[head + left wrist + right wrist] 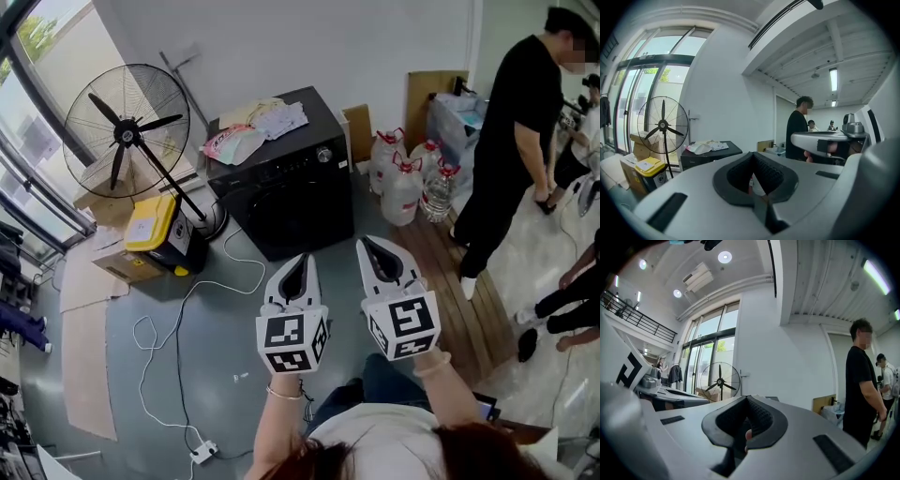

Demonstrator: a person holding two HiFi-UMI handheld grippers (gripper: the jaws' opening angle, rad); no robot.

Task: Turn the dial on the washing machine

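Observation:
The black washing machine (281,183) stands on the floor ahead by the white wall, with its round dial (324,155) at the front's upper right. Cloths and packets (253,127) lie on its top. Both grippers are held side by side well short of it, pointing towards it. My left gripper (301,260) is shut with nothing between its jaws, and so is my right gripper (367,243). In the left gripper view the left gripper (752,155) points just right of the machine (710,157). The right gripper (747,399) faces the white wall, and the machine is mostly hidden behind it.
A large standing fan (127,131) and a yellow-lidded box (152,223) stand left of the machine. Water jugs (403,183) sit to its right. A person in black (520,122) stands at the right. A white cable (178,375) trails across the floor.

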